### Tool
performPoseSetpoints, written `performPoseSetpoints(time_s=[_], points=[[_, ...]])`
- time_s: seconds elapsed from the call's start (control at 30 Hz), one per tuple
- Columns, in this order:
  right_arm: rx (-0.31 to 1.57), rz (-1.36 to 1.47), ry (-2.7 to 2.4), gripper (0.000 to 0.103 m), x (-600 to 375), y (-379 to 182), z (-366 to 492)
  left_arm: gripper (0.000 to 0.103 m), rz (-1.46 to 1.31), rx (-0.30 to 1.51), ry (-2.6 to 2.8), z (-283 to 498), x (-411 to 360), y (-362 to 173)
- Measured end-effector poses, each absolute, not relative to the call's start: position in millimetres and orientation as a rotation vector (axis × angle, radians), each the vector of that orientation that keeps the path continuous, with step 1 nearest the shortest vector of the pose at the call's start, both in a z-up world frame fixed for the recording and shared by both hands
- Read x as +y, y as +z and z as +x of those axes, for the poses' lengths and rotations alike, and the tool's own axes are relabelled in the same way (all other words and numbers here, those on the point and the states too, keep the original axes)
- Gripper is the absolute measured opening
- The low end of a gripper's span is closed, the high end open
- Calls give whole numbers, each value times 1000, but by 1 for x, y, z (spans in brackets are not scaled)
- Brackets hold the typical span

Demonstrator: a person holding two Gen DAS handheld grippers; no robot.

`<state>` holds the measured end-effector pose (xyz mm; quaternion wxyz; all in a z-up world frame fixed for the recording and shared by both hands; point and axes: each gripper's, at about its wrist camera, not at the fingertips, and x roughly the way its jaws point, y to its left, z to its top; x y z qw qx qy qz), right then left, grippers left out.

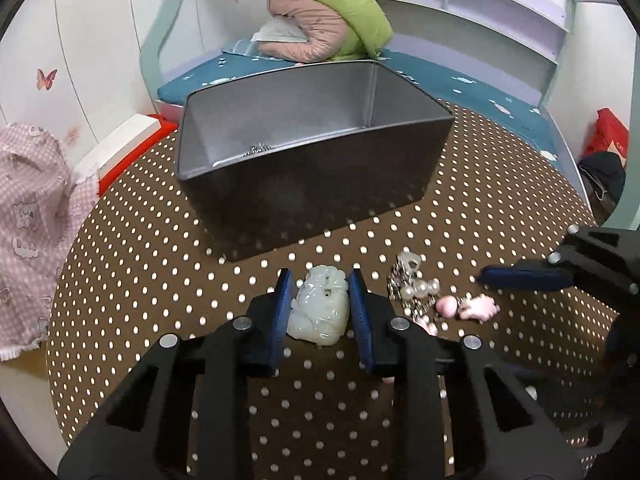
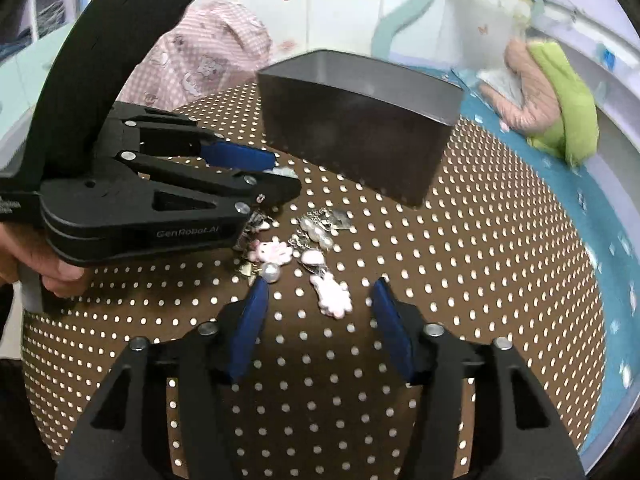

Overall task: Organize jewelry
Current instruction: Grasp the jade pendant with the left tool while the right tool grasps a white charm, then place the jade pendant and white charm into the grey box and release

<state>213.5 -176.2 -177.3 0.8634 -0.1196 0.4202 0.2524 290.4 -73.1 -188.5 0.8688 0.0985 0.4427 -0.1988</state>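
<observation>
A pale green jade carving (image 1: pixel 318 308) lies on the brown dotted tablecloth (image 1: pixel 160 260), and my left gripper (image 1: pixel 320 280) is shut on it, blue pads against both its sides. Just right of it sits a small heap of jewelry: pearl earrings (image 1: pixel 420 288) and pink charms (image 1: pixel 478 308). In the right wrist view my right gripper (image 2: pixel 320 282) stands open over a pink charm (image 2: pixel 332 294), its pads clear of it. Pearls (image 2: pixel 316 232) and a pink flower charm (image 2: pixel 272 252) lie beyond. The left gripper (image 2: pixel 280 174) reaches in from the left there. An open grey tin (image 1: pixel 316 200) stands behind, with a small silvery piece (image 1: pixel 258 150) inside.
The round table ends close on every side. A pink checked cloth (image 1: pixel 32 220) hangs at the left, beside a red and white box (image 1: pixel 132 136). Behind the tin is a bed with a blue sheet (image 1: pixel 500 92) and a green and pink jacket (image 1: pixel 328 20). A hand (image 2: pixel 40 264) holds the left gripper's handle.
</observation>
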Motion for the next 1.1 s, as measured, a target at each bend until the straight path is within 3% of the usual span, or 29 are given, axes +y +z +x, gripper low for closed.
performPoseSetpoints(time_s=[0.07, 0.63, 1.1], points=[[879, -261, 526, 15, -175, -175, 212, 28, 183, 929, -418, 286, -65, -188], [809, -158, 515, 15, -203, -129, 212, 28, 42, 876, -360, 257, -14, -154], [615, -88, 484, 15, -207, -31, 270, 28, 28, 631, -353, 281, -17, -43]])
